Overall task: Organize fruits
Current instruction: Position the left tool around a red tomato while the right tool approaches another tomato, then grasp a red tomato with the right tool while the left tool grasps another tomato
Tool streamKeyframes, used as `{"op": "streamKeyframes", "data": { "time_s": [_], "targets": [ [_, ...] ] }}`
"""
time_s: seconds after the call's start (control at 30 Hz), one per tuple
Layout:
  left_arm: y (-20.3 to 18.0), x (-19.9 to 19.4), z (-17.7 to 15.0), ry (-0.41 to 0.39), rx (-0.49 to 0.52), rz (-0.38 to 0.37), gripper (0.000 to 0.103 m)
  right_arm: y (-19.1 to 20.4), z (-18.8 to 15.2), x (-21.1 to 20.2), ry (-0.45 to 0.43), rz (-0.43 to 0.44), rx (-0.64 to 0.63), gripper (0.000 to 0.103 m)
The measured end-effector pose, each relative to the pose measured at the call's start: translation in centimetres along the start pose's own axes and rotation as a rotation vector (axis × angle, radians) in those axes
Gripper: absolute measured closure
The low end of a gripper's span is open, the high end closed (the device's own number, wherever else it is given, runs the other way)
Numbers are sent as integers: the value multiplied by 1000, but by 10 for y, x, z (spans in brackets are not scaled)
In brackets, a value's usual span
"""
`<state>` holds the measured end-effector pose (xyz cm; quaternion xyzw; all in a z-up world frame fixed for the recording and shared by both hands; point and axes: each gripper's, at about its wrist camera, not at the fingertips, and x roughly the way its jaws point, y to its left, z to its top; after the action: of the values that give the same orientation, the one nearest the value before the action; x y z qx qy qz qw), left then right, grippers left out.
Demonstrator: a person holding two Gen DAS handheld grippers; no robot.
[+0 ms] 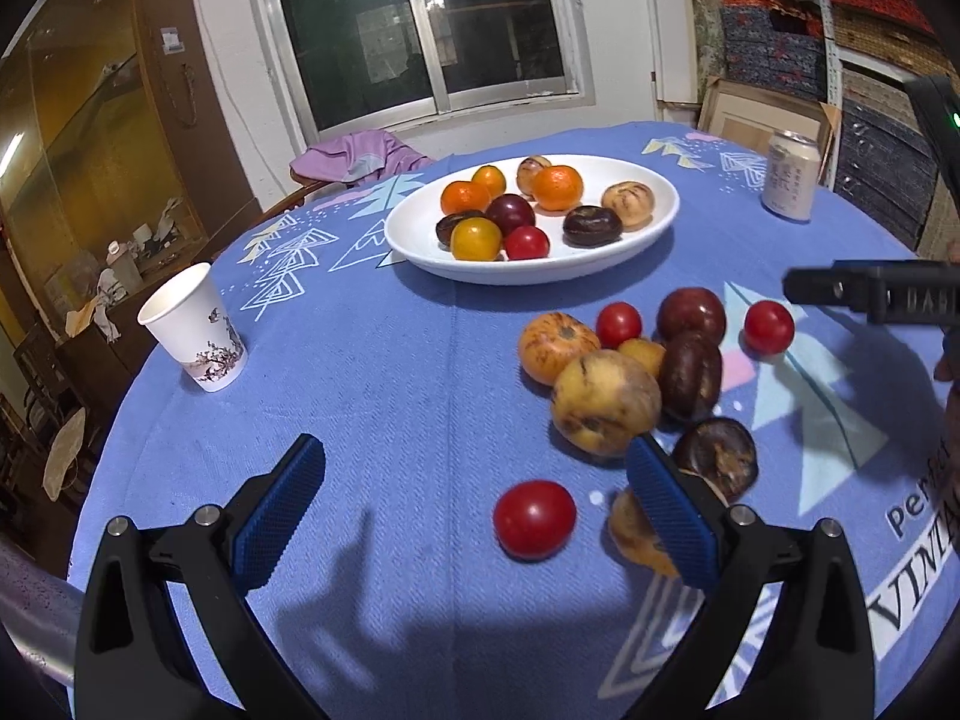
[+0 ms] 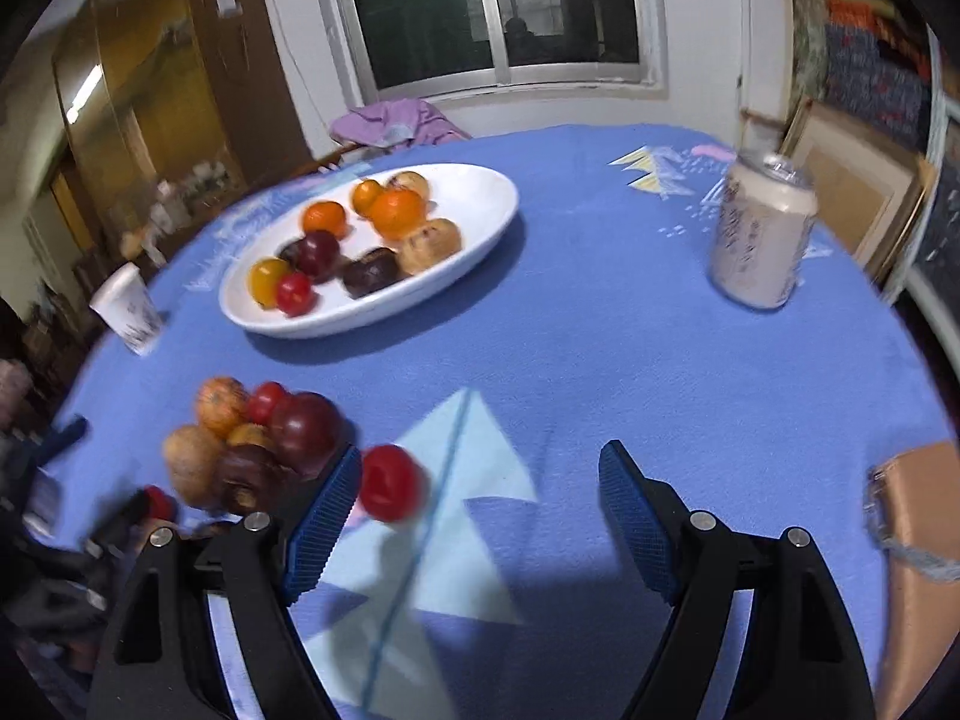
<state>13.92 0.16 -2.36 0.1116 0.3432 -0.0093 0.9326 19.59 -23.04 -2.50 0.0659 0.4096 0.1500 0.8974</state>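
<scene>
A white oval plate (image 1: 657, 222) (image 2: 480, 204) at the back of the blue tablecloth holds several oranges, plums, tomatoes and dark fruits. A loose pile of fruit (image 1: 606, 402) (image 2: 258, 444) lies nearer on the cloth. My left gripper (image 1: 474, 450) is open, and a red tomato (image 1: 534, 519) lies on the cloth between its fingers, closer to the right one and untouched. A yellowish fruit (image 1: 630, 531) is partly hidden behind that finger. My right gripper (image 2: 480, 459) is open over the cloth. Another red tomato (image 2: 390, 483) sits just inside its left finger, not gripped. The view is blurred.
A paper cup (image 1: 192, 330) (image 2: 129, 309) stands near the table's left edge and a drink can (image 1: 791, 174) (image 2: 762, 234) at the back right. A brown flat object (image 2: 918, 540) lies at the right edge. A purple cloth (image 1: 360, 156) hangs on a chair behind.
</scene>
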Motion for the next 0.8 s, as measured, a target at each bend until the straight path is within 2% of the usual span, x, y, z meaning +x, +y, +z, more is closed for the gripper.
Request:
{"op": "streamKeyframes", "data": {
  "time_s": [0.07,0.17,0.3,0.43,0.53,0.67,0.8],
  "targets": [
    [-1,-4,-1,-9,10,1,4,6,-2,5,24,37,-17,21],
    [2,-3,-2,-1,-4,-7,4,14,-7,15,62,45,-49,22],
    [11,-7,-3,0,-36,-13,4,13,-9,21,83,39,-45,34],
    [20,-11,-7,7,-65,-31,4,10,-11,26,105,24,-42,56],
    [24,-12,-13,23,-75,-55,4,14,-13,26,95,1,-68,64],
    [23,-10,-18,43,-78,-117,4,17,-14,26,87,-27,-94,68],
    [9,-8,-21,45,-13,-131,4,20,-15,26,88,-38,-112,68]
  ]
}}
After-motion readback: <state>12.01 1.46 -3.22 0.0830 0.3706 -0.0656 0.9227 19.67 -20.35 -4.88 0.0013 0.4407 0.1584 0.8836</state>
